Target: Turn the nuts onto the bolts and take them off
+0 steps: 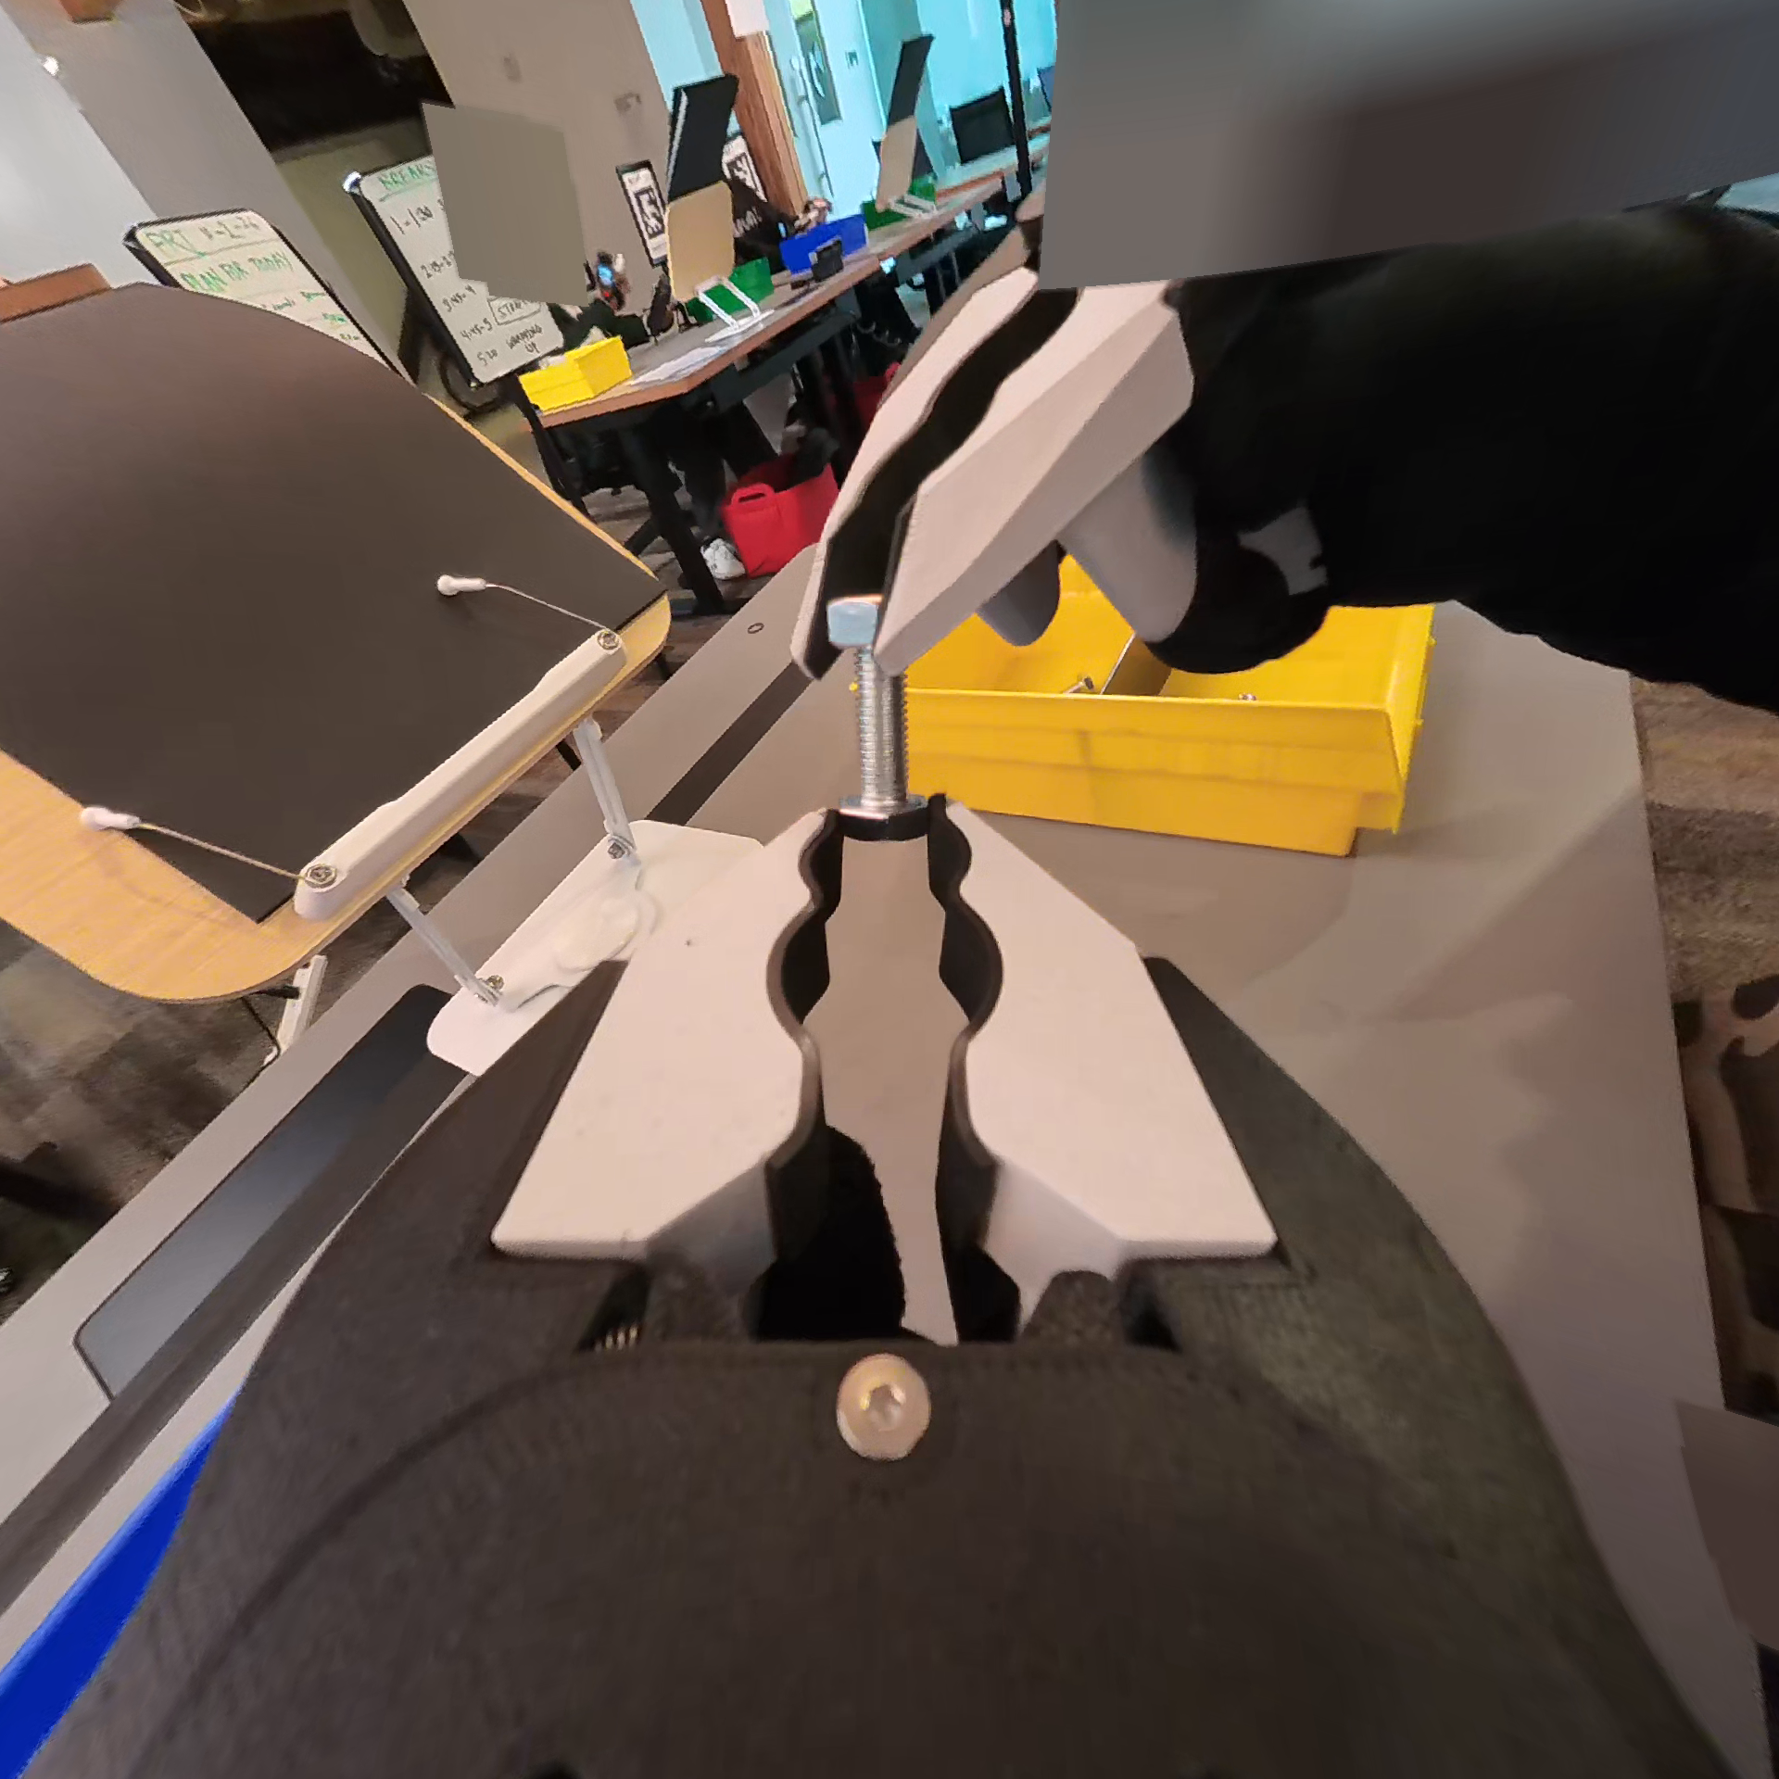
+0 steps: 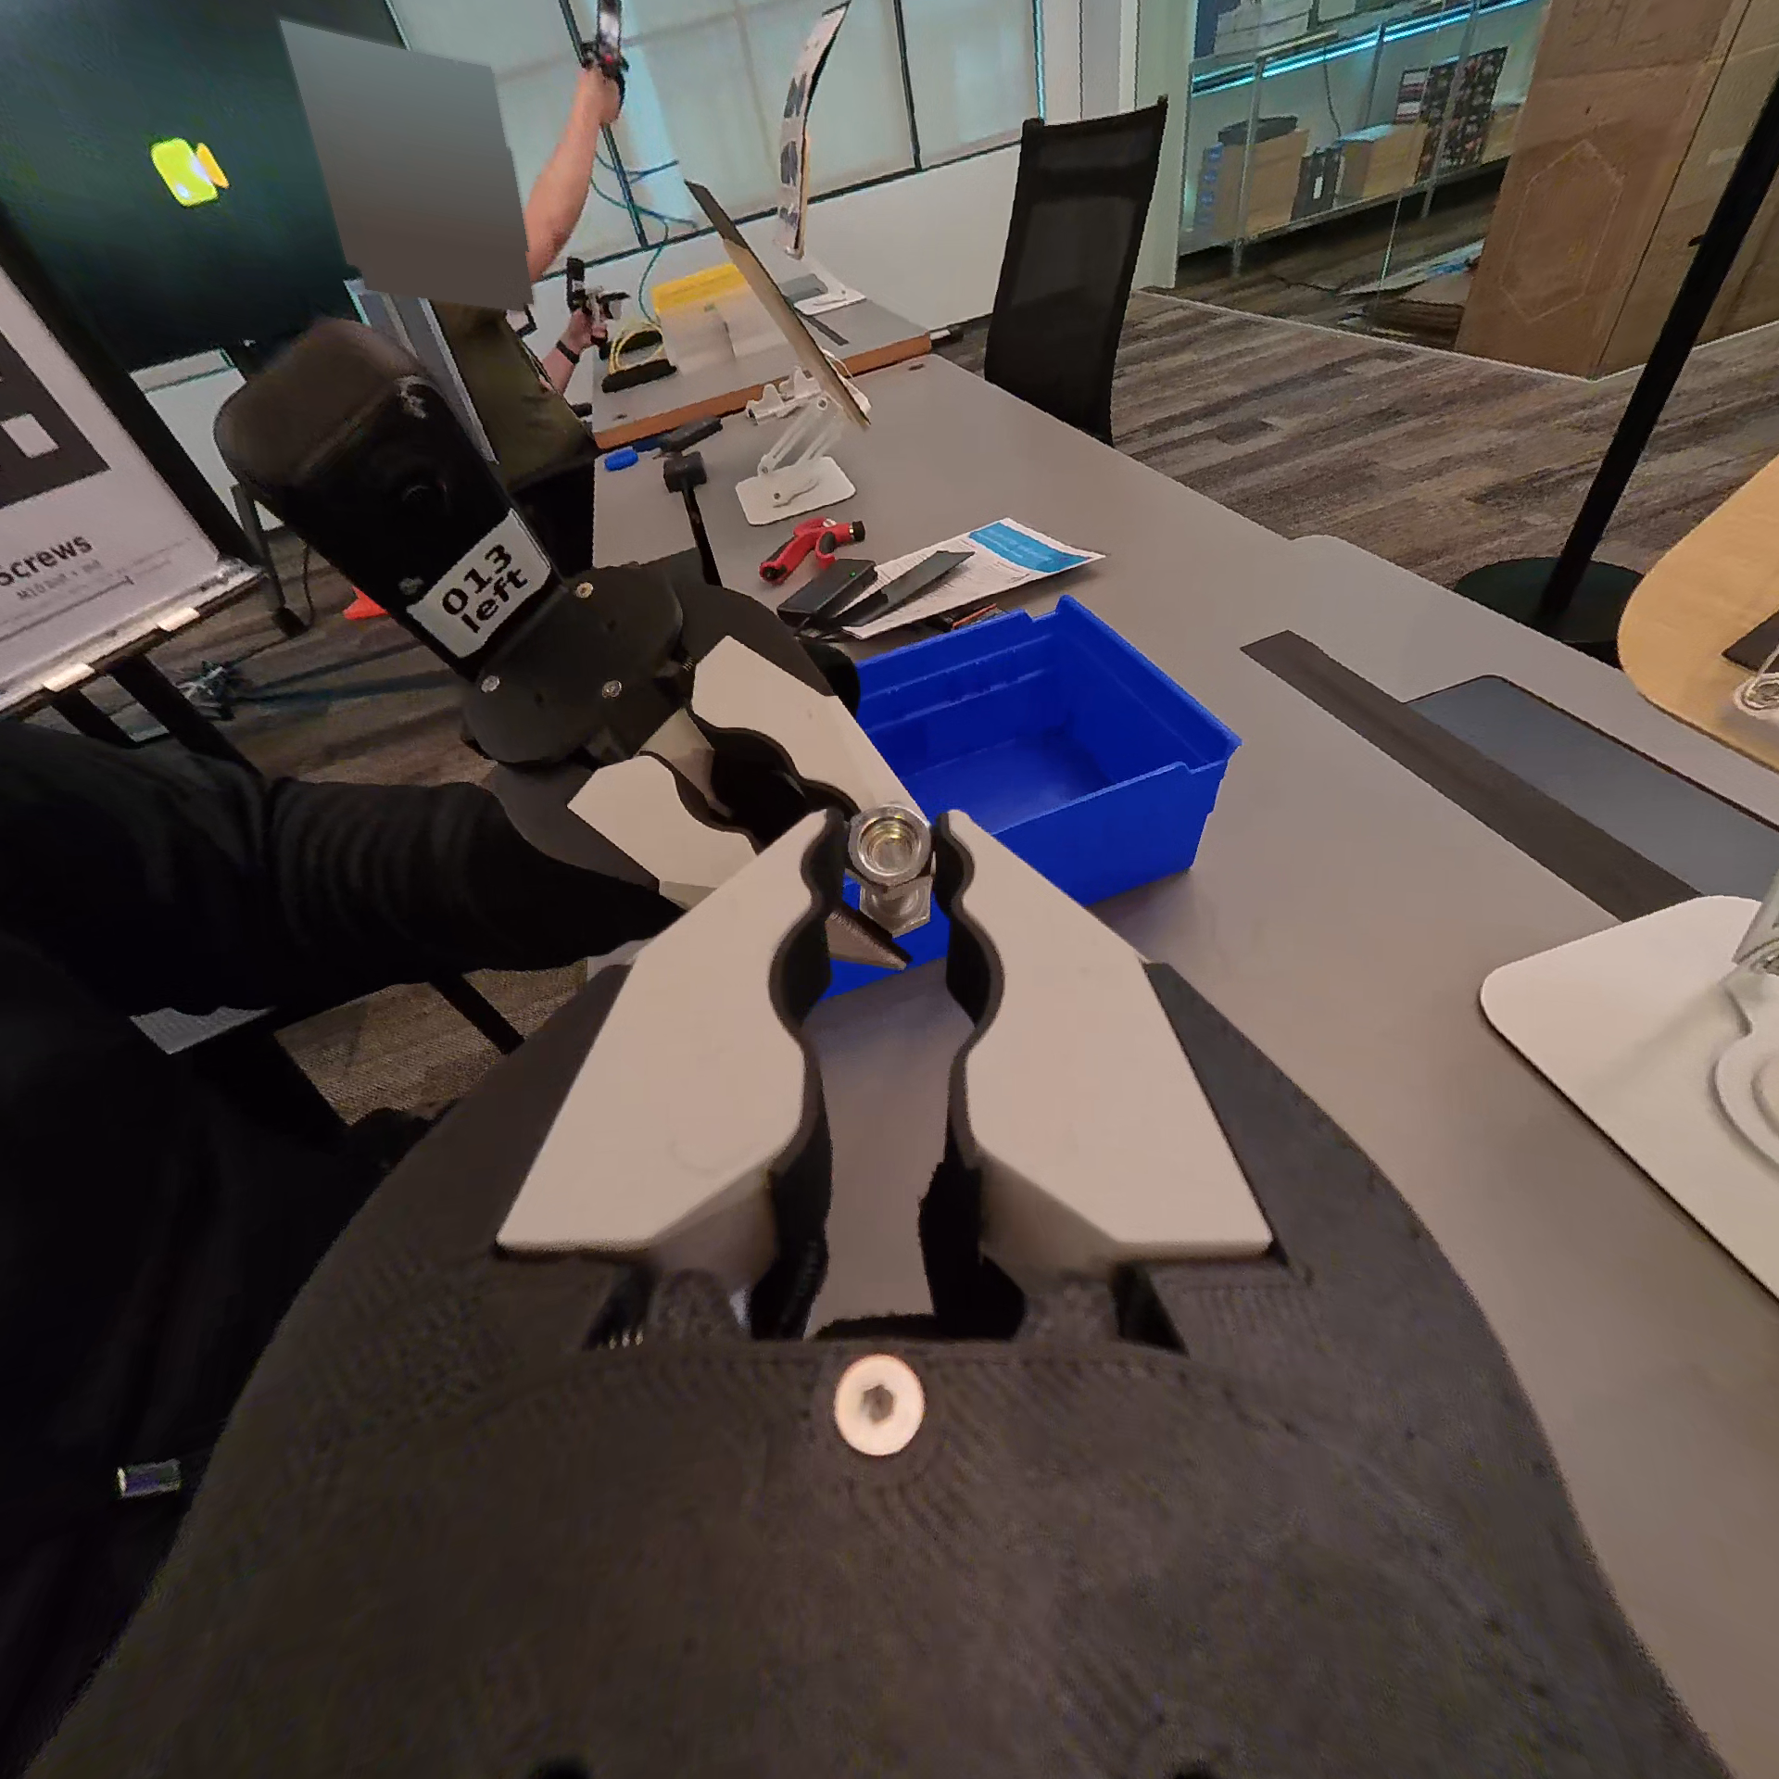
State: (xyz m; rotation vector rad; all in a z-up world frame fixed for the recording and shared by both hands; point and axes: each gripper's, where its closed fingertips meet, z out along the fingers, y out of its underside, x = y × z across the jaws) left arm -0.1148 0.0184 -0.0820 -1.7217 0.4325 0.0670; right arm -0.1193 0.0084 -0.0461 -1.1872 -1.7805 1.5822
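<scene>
A silver bolt stands upright in the air above the grey table. My right gripper comes down from the upper right and is shut on the bolt's hex head. My left gripper is shut on a nut threaded near the bolt's lower end. In the right wrist view I look down along the bolt, held between my right gripper's tips. The nut sits just below, pinched by my left gripper, which reaches in from the left.
A yellow bin with small hardware stands behind the bolt. An empty blue bin stands on the table beyond the grippers. A tilted board on a white stand is at the left. Papers and a red tool lie farther back. The grippers are tip to tip, or close to it.
</scene>
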